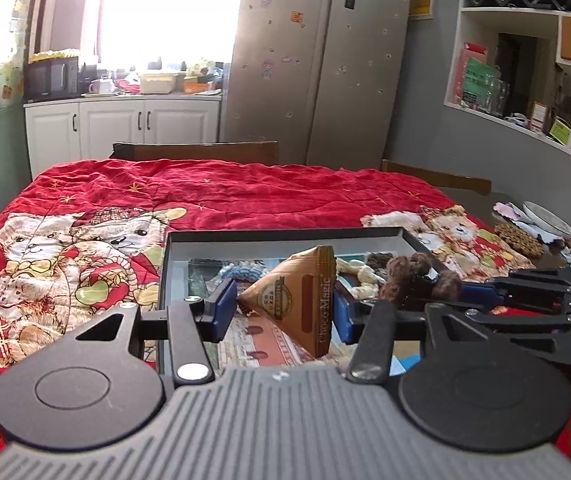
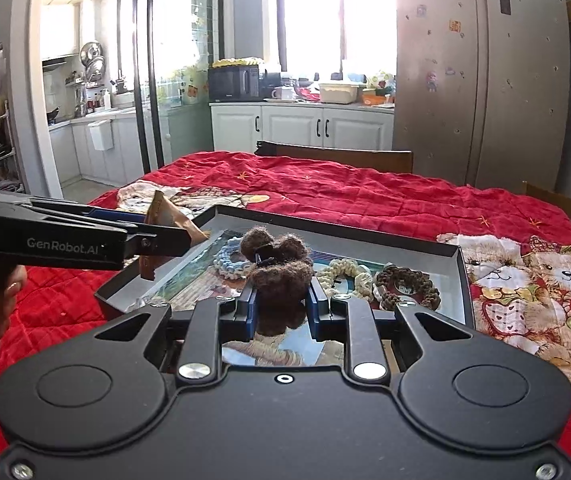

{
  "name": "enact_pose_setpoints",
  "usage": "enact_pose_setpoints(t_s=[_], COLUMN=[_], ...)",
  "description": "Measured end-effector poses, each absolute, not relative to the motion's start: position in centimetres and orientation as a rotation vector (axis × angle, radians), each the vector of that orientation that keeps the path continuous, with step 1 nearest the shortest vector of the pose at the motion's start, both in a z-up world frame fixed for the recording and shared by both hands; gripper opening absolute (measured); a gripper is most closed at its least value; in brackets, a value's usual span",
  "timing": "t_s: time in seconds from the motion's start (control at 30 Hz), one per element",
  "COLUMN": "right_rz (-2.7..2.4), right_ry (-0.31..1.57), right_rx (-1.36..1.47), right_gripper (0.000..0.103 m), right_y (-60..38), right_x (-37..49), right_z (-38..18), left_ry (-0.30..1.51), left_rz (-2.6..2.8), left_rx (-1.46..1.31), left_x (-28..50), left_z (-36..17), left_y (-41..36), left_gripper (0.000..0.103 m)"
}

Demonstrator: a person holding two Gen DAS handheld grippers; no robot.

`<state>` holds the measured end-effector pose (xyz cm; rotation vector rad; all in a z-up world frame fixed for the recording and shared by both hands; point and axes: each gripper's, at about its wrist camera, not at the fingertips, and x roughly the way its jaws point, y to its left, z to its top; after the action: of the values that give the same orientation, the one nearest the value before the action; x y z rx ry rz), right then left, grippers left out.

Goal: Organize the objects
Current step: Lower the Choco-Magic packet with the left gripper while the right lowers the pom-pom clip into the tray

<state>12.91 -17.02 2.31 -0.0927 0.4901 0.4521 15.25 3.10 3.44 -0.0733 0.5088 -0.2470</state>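
My left gripper [image 1: 283,312] is shut on a brown triangular ChocoMagic packet [image 1: 301,300], which hangs over the near left part of a shallow dark tray [image 1: 285,234]. My right gripper [image 2: 283,308] is shut on a fuzzy brown bear-shaped piece [image 2: 281,280] over the tray's [image 2: 365,232] near side. Inside the tray lie a blue scrunchie [image 2: 229,256], a cream scrunchie [image 2: 345,276] and a brown scrunchie [image 2: 405,284] on printed pictures. The right gripper [image 1: 461,290] shows at the right of the left wrist view with the fuzzy piece [image 1: 417,276]. The left gripper [image 2: 161,228] and packet [image 2: 169,216] show at the left of the right wrist view.
The tray rests on a red quilt with teddy bears [image 1: 125,200] that covers the table. Wooden chair backs [image 1: 197,152] stand at the far side. A white plate [image 1: 545,216] and a brown woven mat [image 1: 519,238] lie at the table's right edge. A fridge [image 1: 317,60] stands behind.
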Motion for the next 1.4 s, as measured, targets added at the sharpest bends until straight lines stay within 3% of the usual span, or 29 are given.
enact_pose_setpoints(t_s=[1.4], right_rz=[0.368], right_ry=[0.589], right_rx=[-0.082], right_gripper=[0.023], right_y=[-15.7], right_x=[20.0], right_z=[-2.7], left_ry=[0.587], left_rz=[-0.144], left_rx=[-0.043], left_x=[20.5], left_z=[-1.5], left_y=[2.7], left_gripper=[0.054])
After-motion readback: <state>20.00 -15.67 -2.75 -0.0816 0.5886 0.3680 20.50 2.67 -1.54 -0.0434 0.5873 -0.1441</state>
